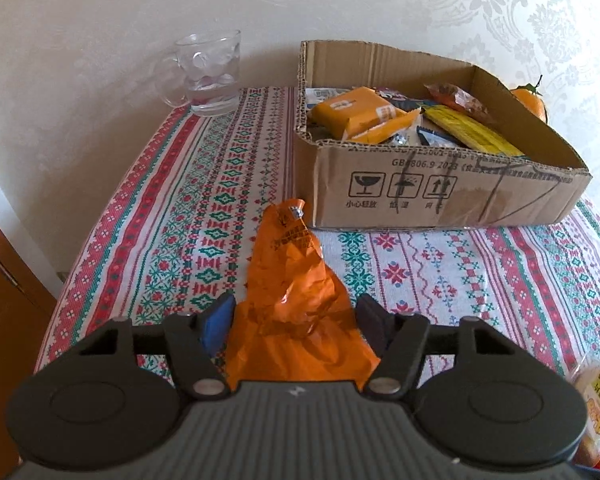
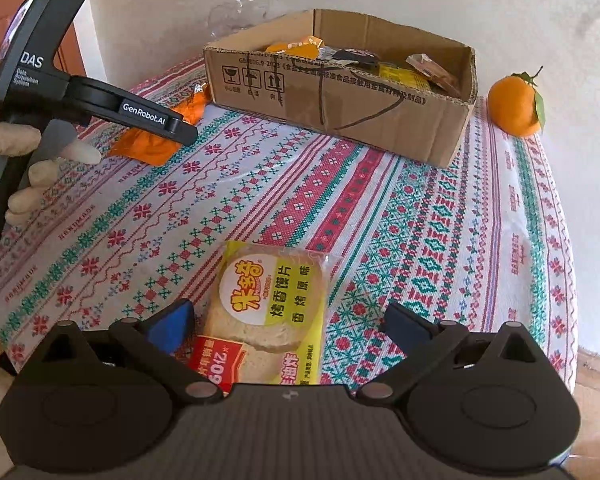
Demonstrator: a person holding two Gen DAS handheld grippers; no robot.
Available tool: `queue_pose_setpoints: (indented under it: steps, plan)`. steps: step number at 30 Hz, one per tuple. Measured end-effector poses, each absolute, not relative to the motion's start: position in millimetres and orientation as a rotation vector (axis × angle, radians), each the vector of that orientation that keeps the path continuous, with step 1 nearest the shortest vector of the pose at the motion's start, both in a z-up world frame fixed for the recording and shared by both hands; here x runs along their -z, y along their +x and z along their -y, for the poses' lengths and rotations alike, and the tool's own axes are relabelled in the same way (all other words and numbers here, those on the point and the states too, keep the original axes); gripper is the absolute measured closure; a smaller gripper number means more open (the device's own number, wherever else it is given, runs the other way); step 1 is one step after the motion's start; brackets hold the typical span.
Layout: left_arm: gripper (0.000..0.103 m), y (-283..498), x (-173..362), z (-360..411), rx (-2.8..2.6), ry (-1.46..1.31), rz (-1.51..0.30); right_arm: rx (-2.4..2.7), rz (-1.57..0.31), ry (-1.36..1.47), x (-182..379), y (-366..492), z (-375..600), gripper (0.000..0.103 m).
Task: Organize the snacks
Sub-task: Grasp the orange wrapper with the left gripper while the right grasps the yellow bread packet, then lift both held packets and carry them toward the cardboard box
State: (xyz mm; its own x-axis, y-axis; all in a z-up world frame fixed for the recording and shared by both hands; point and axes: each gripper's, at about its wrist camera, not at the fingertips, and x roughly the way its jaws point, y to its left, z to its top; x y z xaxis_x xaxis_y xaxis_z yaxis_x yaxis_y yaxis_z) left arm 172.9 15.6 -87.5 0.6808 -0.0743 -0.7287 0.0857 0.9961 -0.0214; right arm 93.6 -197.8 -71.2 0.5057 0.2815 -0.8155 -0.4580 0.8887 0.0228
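Note:
A crumpled orange snack packet [image 1: 292, 280] lies on the patterned tablecloth in front of the cardboard box [image 1: 420, 192]. My left gripper [image 1: 296, 308] has its two pads against the packet's sides, shut on it. In the right wrist view the left gripper [image 2: 156, 120] reaches over the same orange packet [image 2: 148, 144], held by a gloved hand [image 2: 24, 148]. A yellow packet of toast slices [image 2: 272, 304] lies between the spread fingers of my right gripper [image 2: 288, 312], which is open; the right pad [image 2: 404, 328] stands well clear of it.
The box [image 2: 340, 96] holds several snack packets, orange and yellow ones on top. A glass mug [image 1: 208, 72] stands left of it by the wall. A tangerine with a leaf [image 2: 516, 104] sits right of the box. The table edge runs along the left and right.

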Motion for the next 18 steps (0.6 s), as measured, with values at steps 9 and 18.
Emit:
queue_pose_setpoints:
  steps: [9,18]
  plan:
    - [0.039,173,88,-15,0.114,0.015,-0.816,-0.441,-0.934,-0.231,65,92,185,0.03]
    - [0.041,167,84,-21,0.15,0.013,-0.83,-0.452,-0.931,-0.232,61,89,185,0.042]
